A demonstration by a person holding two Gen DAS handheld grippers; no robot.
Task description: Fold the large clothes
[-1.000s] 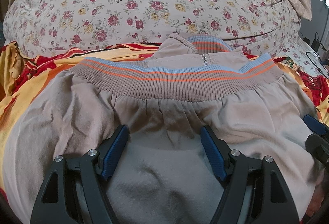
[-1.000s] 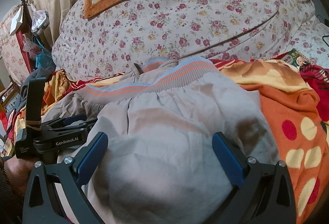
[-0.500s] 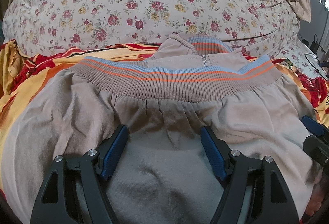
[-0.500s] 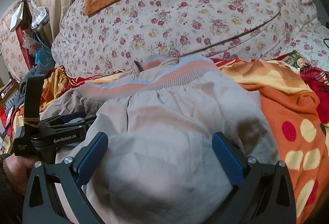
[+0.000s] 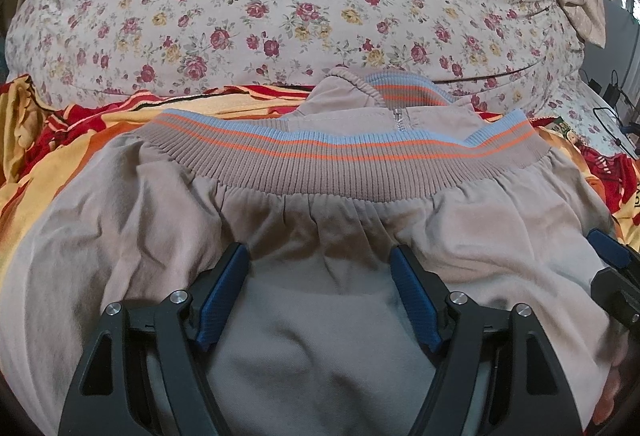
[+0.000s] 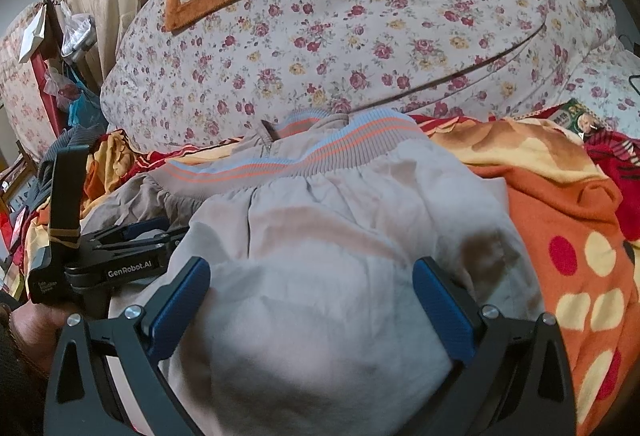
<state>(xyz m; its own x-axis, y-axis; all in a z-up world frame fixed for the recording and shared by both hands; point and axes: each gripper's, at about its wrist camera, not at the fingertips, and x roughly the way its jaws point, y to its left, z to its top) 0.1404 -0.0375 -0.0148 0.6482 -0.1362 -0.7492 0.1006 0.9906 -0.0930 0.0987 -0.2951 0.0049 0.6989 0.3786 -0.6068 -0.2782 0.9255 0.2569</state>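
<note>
- Nothing much has moved since the earlier frames: my two grippers hover over the same spot, and the garment's folds look unchanged.
- Filling the lower half of both views, the beige zip-up jacket of soft woven cloth (image 5: 320,236) lies spread on a red, orange and yellow patterned blanket (image 6: 560,203).
- Its ribbed hem band with blue and orange stripes (image 5: 344,163) runs across the middle of the left view, with a floral quilted bedcover (image 5: 280,15) bulging behind it.
- My left gripper (image 5: 320,276) has its jaws apart, blue pads straddling a hump of cloth without pinching it.
- My right gripper (image 6: 312,284) likewise stands wide, its pads either side of the cloth, nothing clamped.
- From the right view the left gripper (image 6: 132,236) shows at the left edge, held in a hand (image 6: 36,332).
- I judge the jacket light, limp and prone to sagging, so one grip would let it droop.
- The ribbed band looks thicker and grippier than the smooth body cloth; I reckon its two ends are the best holds.
- A pinch should gather both layers, or the underside may slide away.
</note>
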